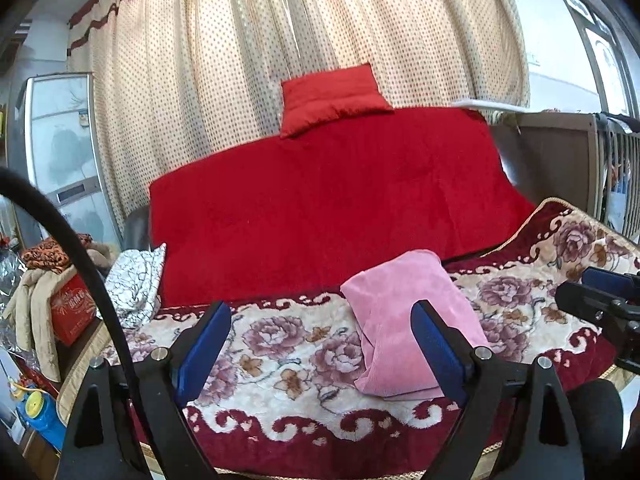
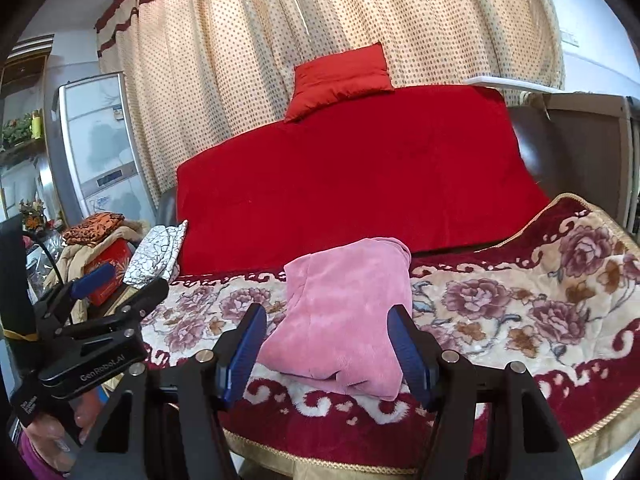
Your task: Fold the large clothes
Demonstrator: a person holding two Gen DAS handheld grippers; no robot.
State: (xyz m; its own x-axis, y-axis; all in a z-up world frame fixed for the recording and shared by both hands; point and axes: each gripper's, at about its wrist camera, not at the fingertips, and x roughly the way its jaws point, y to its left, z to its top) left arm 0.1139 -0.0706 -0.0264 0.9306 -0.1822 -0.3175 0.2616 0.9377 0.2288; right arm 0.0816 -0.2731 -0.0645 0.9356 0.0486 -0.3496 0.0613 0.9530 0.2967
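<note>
Where a floral blanket (image 2: 520, 312) covers the seat of a sofa draped in a red cover (image 2: 360, 176), a dotted curtain (image 2: 320, 20) hangs behind, with a red cushion (image 2: 340, 80) on the backrest and a grey cabinet (image 2: 96, 140) off to the left. Left of both pairs of jaws lie a black-and-white cloth (image 2: 156, 252) and a pile of clothes over a red box (image 1: 74, 308). The folded pink garment (image 2: 344, 320) rests on the blanket, straight ahead between the parted jaws of the right gripper (image 2: 326, 352) and touching neither, while the left gripper (image 1: 320, 354), jaws likewise wide apart and empty, has it ahead towards its right jaw.
</note>
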